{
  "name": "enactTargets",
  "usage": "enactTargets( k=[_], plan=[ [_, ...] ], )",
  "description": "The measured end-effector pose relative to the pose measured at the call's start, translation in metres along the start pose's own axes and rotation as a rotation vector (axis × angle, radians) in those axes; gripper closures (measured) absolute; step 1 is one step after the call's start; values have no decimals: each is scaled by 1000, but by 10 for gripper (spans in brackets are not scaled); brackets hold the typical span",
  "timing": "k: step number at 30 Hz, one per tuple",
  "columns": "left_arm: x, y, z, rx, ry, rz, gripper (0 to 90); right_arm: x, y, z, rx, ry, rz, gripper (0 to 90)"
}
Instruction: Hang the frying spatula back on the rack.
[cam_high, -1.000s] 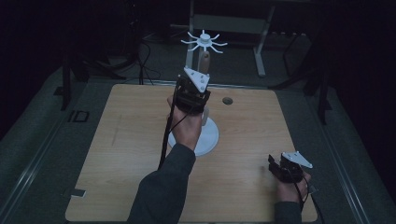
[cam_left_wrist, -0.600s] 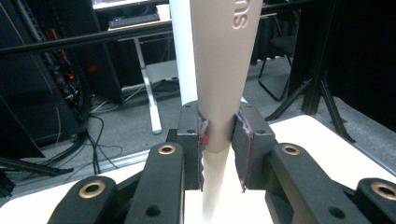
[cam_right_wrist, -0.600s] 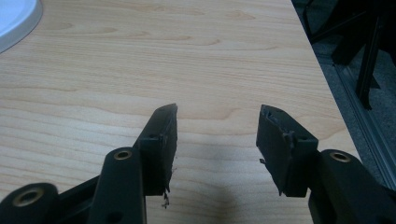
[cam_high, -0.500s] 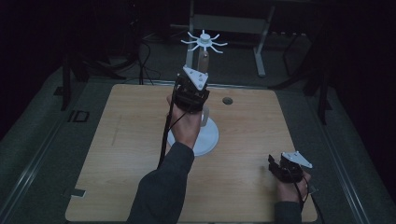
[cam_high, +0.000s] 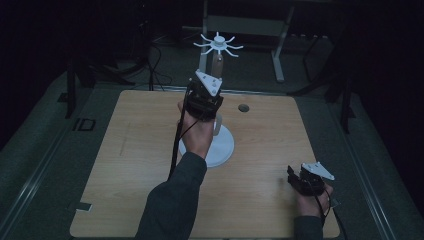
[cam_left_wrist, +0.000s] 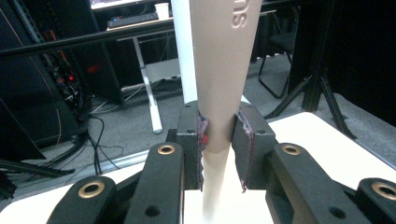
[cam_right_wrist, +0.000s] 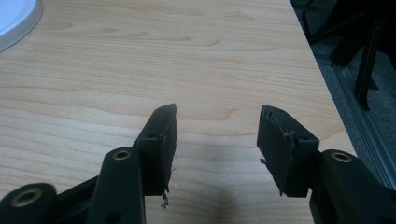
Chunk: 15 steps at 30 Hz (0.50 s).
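Note:
A white stand with a round base (cam_high: 223, 148) rises from the middle of the wooden table (cam_high: 130, 150) and ends in a spoked top (cam_high: 218, 44). A beige tapered piece (cam_high: 218, 62) stands upright against its pole, just under the spokes. My left gripper (cam_high: 215, 89) is raised there and shut on it. In the left gripper view both pads (cam_left_wrist: 203, 135) press on the beige piece (cam_left_wrist: 224, 70), with the white pole (cam_left_wrist: 183, 56) right behind. My right gripper (cam_high: 300, 176) rests low near the table's front right corner, open (cam_right_wrist: 218, 122) with only bare wood between its jaws.
A small dark round hole (cam_high: 243, 107) marks the table behind the stand. The table's right edge (cam_right_wrist: 327, 93) runs close to my right gripper, with dark floor beyond. The stand's base (cam_right_wrist: 14, 18) shows far off. Desk frames and cables (cam_high: 150, 60) stand behind the table.

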<state>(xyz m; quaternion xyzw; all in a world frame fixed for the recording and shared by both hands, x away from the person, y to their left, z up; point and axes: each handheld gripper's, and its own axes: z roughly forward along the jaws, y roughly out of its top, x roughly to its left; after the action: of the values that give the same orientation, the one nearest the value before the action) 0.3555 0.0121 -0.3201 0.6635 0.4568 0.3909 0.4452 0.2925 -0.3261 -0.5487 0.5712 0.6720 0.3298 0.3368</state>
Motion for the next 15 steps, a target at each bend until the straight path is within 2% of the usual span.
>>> enactTargets(
  k=[8, 15],
  plan=[
    [0, -1, -2, -5, 2, 13, 730, 0, 0, 0, 0, 0, 0, 471],
    [0, 1, -6, -17, -16, 15, 670, 1, 0, 0, 1, 1, -2, 470]
  ],
)
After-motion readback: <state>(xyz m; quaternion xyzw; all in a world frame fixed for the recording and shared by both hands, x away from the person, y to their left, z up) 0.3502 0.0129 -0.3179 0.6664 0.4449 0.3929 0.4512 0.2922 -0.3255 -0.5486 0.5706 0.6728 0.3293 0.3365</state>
